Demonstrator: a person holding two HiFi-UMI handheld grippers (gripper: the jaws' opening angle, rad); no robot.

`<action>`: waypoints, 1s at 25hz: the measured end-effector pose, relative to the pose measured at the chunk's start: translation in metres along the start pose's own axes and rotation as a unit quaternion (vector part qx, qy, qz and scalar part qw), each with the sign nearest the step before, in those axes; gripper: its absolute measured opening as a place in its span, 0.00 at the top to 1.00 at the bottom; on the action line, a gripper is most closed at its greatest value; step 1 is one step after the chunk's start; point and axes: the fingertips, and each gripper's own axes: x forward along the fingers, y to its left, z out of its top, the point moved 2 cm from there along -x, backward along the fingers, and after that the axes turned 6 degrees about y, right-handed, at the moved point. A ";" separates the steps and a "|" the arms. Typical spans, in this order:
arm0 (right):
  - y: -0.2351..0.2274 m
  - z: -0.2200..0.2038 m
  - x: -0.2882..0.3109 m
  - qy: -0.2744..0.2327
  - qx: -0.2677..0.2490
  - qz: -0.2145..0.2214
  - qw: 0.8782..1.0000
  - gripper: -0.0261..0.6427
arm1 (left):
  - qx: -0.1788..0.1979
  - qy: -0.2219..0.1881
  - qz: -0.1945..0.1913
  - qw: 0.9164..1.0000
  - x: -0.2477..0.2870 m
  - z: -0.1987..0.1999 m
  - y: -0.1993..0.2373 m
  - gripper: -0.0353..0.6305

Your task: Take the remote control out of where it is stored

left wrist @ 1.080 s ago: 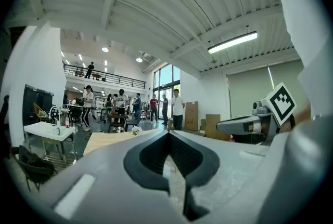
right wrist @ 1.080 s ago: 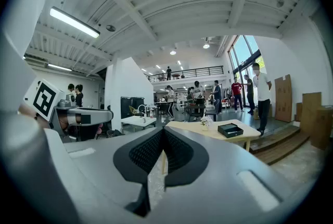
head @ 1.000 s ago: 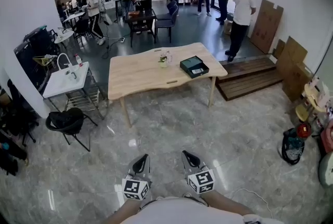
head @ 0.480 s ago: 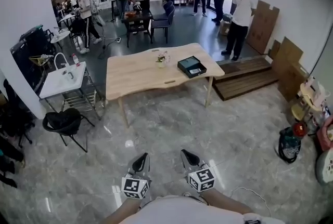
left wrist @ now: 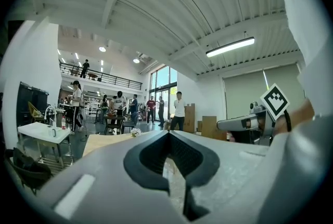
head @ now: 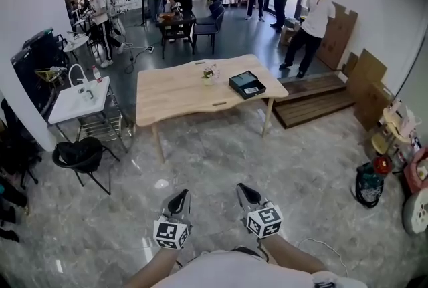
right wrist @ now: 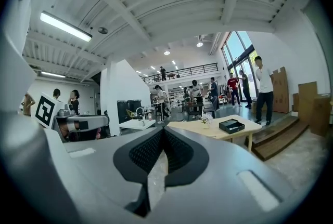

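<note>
My left gripper (head: 179,196) and right gripper (head: 246,192) are both pressed together, empty. The remote is likely in the black box (head: 247,84) on the table (head: 175,94), well ahead at 12 o'clock. Right gripper is nearer.

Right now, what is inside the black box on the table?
The black box lies open: dark lining and one small pale item, too far to identify. Anything beneath is hidden.
</note>
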 end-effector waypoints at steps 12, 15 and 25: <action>-0.022 0.014 0.035 0.000 0.039 -0.032 0.999 0.92 | -0.015 0.015 -0.020 1.000 0.032 -0.001 0.032 0.95; -0.041 0.019 0.053 -0.004 0.044 -0.032 0.999 0.92 | -0.014 0.013 -0.015 1.000 0.054 0.003 0.043 0.95; -0.120 0.053 0.125 -0.022 0.049 -0.005 0.999 0.92 | -0.011 0.018 0.007 1.000 0.154 0.017 0.064 0.95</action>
